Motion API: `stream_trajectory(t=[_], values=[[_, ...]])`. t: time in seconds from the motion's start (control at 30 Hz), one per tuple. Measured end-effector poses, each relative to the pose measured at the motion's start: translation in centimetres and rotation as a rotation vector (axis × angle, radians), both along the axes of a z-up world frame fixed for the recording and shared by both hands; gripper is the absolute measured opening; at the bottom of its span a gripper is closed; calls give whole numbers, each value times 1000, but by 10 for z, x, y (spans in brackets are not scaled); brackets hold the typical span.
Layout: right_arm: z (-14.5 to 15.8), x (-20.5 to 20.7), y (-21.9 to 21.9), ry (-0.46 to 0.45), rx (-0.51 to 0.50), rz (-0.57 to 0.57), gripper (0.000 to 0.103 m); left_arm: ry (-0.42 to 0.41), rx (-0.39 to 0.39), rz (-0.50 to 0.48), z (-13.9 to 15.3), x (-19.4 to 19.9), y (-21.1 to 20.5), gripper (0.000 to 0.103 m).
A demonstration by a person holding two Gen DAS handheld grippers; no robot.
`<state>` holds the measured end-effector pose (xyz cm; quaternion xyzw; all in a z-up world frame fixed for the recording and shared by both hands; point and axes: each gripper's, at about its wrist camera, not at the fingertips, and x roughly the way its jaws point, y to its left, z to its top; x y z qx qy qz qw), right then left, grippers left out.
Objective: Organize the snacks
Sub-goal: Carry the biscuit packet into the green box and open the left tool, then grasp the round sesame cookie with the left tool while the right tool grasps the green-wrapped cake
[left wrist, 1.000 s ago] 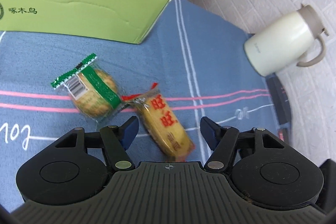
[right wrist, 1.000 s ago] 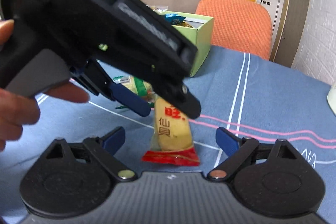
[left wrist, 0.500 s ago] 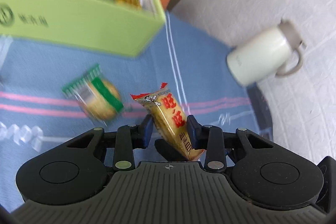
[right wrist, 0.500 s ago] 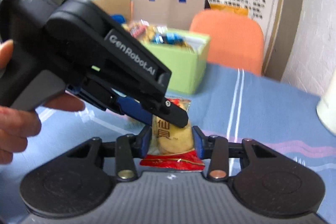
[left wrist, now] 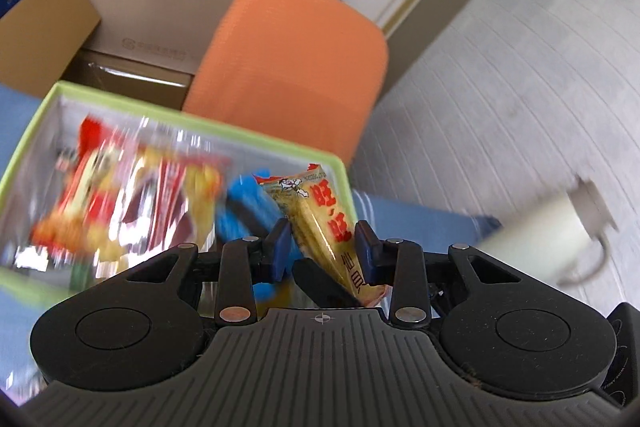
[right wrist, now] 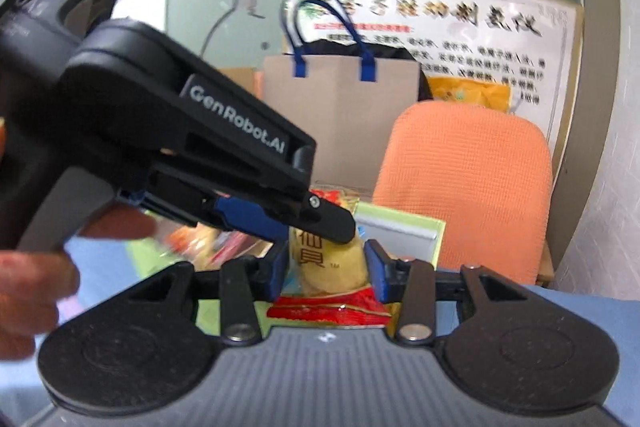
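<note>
Both grippers are shut on the same yellow rice-cracker packet with red characters. My left gripper point(left wrist: 322, 247) pinches the packet point(left wrist: 320, 223) near its middle. My right gripper point(right wrist: 326, 267) pinches its lower end point(right wrist: 328, 263) just above the red sealed edge. The packet is held in the air over the near right corner of the green snack box point(left wrist: 344, 171), which holds several red, yellow and blue packets point(left wrist: 132, 203). The left gripper's body point(right wrist: 168, 139) crosses the right wrist view from the left, held by a hand.
An orange chair point(left wrist: 292, 67) stands behind the box. A brown paper bag point(right wrist: 340, 119) and cardboard boxes stand behind it. A cream jug point(left wrist: 548, 231) stands on the blue cloth at the right. A poster point(right wrist: 460, 47) hangs on the wall.
Both grippers closed on the packet on the cloth and lifted it up and forward over the green box. The round green cracker packet has dropped out of view.
</note>
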<state>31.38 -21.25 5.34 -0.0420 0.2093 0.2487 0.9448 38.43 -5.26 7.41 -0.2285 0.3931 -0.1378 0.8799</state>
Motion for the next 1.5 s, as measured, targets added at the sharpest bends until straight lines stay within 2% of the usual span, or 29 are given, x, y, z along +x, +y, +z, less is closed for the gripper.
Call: stream_trajectory(t=[0.13,0.17,0.27,0.37,0.4,0.43,0.47,0.5,0.57,0.6,0.73,0.97,1.13,1.3,1.5], values=[[-12,44,6,54,21,-29,46,20,31,16,-22,42,-3,12],[-16,52,10,63,15,-33,51,29,35,15,-28,49,-2,13],[-30,63,23,77,-22,-7,59,12,54,6,-44,53,2,19],[-33,61,28,63,-54,-3,64,-24,73,-2,-45,47,5,21],[-33,61,27,68,-46,-5,67,-32,74,-8,-43,45,5,28],[-33,61,25,74,-35,-9,77,-45,75,-10,-41,43,7,32],[-32,61,24,75,-30,-12,88,-64,77,-5,-36,37,8,47],[-32,62,23,71,-28,-12,93,-89,87,10,-31,31,10,59],[-25,59,24,45,-38,-13,102,-153,106,37,-18,14,13,71],[-19,55,22,32,-26,2,102,-187,120,51,-10,2,14,75],[5,33,16,-34,-13,12,102,-269,163,97,12,-41,27,77],[25,-12,-1,-69,54,-24,103,-306,209,126,31,-104,55,78],[25,-63,-5,-74,29,-48,103,-305,214,126,31,-136,65,79],[11,-114,-15,-47,37,-78,103,-279,255,111,13,-168,72,80],[-40,-149,-17,82,-3,-83,103,-191,314,130,-40,-209,94,81]])
